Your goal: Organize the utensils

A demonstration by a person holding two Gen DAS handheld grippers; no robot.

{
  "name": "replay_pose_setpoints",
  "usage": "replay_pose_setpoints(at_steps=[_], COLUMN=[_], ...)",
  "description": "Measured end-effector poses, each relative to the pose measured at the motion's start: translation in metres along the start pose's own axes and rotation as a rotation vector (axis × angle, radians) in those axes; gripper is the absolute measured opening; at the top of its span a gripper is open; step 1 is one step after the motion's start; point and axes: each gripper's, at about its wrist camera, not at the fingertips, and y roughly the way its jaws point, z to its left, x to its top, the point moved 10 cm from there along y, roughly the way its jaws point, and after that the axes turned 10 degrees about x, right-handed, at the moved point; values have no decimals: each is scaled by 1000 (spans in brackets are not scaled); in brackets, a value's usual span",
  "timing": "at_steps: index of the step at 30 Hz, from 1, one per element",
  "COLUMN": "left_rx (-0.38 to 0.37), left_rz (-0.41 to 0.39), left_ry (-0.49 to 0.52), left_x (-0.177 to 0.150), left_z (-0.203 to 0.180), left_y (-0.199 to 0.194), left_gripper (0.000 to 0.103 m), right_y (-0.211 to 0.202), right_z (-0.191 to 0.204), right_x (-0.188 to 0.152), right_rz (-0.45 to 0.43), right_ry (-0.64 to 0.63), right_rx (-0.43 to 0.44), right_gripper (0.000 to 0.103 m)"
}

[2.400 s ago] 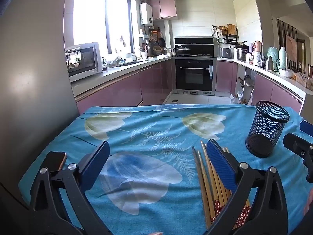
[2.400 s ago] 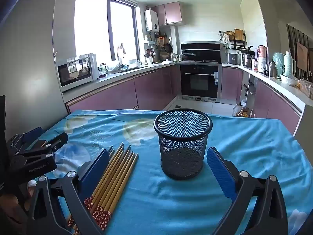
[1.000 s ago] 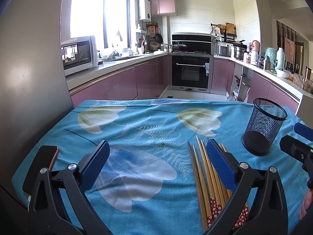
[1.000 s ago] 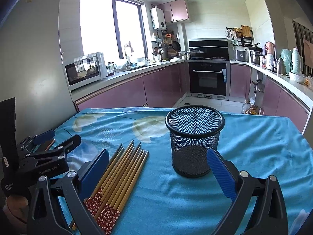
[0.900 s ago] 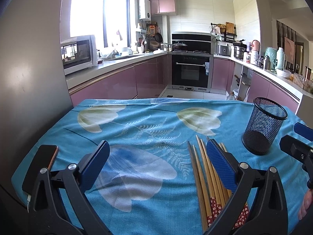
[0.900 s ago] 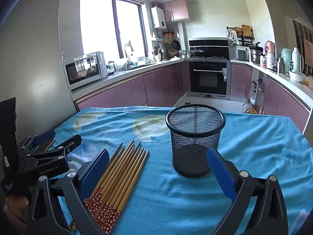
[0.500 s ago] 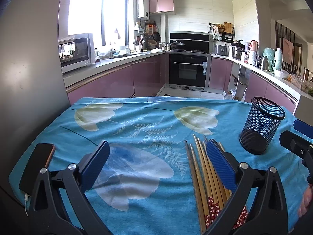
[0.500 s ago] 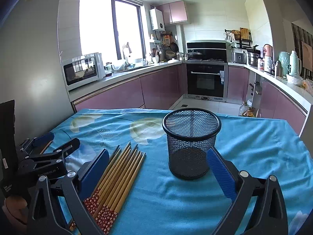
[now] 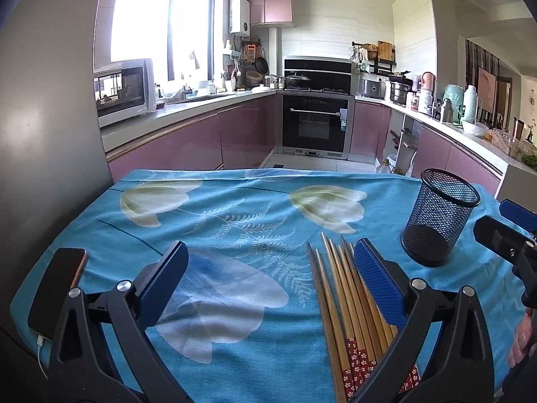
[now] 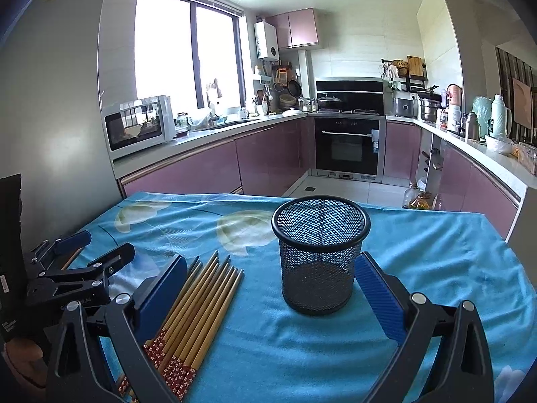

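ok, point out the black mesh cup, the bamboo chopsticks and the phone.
black mesh cup (image 10: 319, 268): right wrist view, front wall.
bamboo chopsticks with red patterned ends (image 10: 201, 305): right wrist view, mid shafts.
dark phone (image 9: 57, 288): left wrist view, screen centre.

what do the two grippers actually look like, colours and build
Both match: the left gripper and right gripper have black plastic clamp-style arms with triangular cut-outs and round silver pivot bolts. The jaws are flat rectangular pads in dark blue with a fine ribbed texture. From the right wrist view, the left gripper's black arm carries small white lettering, too small to read. A bare hand shows at the edge; no sleeve visible.
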Motion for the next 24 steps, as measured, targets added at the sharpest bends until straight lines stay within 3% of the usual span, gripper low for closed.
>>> replay_pose_setpoints(at_steps=[24], left_rx=[-34], left_rz=[-64], left_ry=[4], left_x=[6], left_z=[-5], left_y=[-13], left_gripper=[97], right_y=[-9], right_z=[-1], right_x=[7], right_rz=[-71], right_ry=[-37], right_rx=[-65], right_gripper=[97])
